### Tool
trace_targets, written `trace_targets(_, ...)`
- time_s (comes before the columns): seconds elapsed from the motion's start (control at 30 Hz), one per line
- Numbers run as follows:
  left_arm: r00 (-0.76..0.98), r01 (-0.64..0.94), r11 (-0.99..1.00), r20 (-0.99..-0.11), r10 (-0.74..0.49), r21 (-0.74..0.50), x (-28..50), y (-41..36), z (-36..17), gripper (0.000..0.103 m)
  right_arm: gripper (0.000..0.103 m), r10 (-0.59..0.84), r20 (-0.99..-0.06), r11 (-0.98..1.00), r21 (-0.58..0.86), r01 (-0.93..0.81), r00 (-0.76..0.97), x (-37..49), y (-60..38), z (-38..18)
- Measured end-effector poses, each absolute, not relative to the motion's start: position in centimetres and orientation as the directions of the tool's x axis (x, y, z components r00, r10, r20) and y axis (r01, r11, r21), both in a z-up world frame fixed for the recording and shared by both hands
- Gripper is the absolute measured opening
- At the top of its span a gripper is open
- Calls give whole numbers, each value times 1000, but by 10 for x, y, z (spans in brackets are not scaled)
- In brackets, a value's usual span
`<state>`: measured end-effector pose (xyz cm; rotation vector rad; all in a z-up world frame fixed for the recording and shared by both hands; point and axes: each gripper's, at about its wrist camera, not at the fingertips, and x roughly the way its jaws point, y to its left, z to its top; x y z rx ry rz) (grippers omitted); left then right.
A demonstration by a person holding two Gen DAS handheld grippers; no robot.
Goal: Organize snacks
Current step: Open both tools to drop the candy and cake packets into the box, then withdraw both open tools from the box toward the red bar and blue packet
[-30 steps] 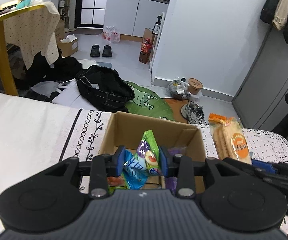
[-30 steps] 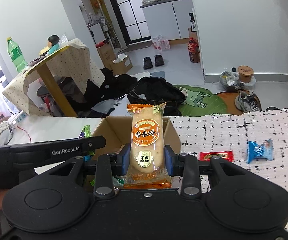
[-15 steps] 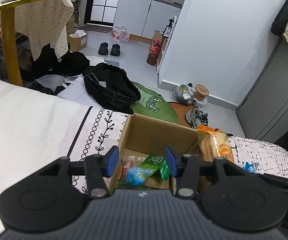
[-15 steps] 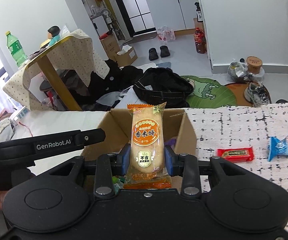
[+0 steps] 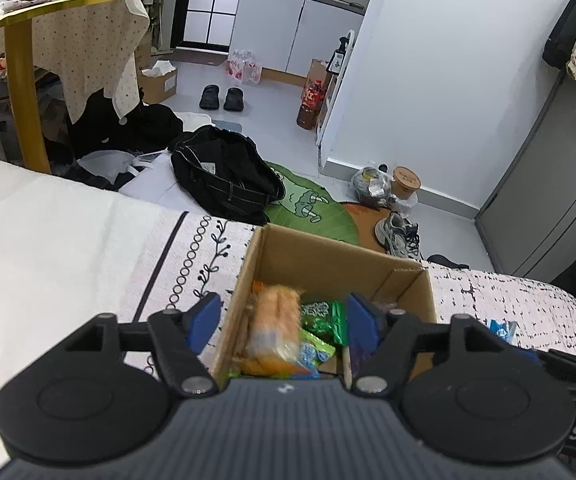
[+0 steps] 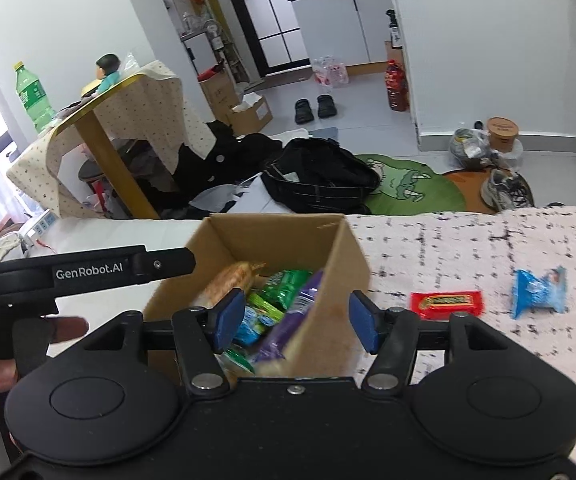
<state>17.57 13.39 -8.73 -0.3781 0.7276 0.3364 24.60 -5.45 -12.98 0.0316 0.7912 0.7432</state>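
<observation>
Two grippers, both mine, and neither is gripping anything. My left gripper has just been opening, with its blue pads spread on either side of the cardboard box's near left wall, and nothing pinched between them. My right gripper has just been opening too, its pads apart above the box's right wall, not pressing on anything.

One box, sitting on the patterned cloth. Inside I count one orange rice cracker pack, blurry and leaning toward the left side, roughly two green packets, one blue one and one purple wrapper leaning against the right wall. The pile's a jumble, so the green count is shaky.

Still out on the cloth to the right of the box: one red bar and one blue packet, close to each other and well clear of the box.

My left gripper's black body crosses the right camera's view beside the box, with my fingers on it.

Beyond the edge, the floor has a black bag, a green mat, one sneaker and one pair of black slippers.
</observation>
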Motion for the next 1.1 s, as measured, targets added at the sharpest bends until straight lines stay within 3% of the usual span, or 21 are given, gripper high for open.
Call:
trace_targets(0.33,708,-388,898,-691,147,-207,174,113,-84,79,69,571,-643,794,275,-542,511,243,-96,-130)
trace_targets(0.7,715,-331,925,-690,115,-189,171,77,-83,103,87,544,-628,824,272,-498,557,240,-139,-125)
trace_targets(0.93,718,-303,932,-691,84,-201,166,57,-85,103,103,537,-621,829,263,-493,571,238,-155,-122)
trace_targets(1.1,710,-283,937,-701,60,-206,165,48,-87,103,103,530,-627,832,254,-492,571,235,-168,-122)
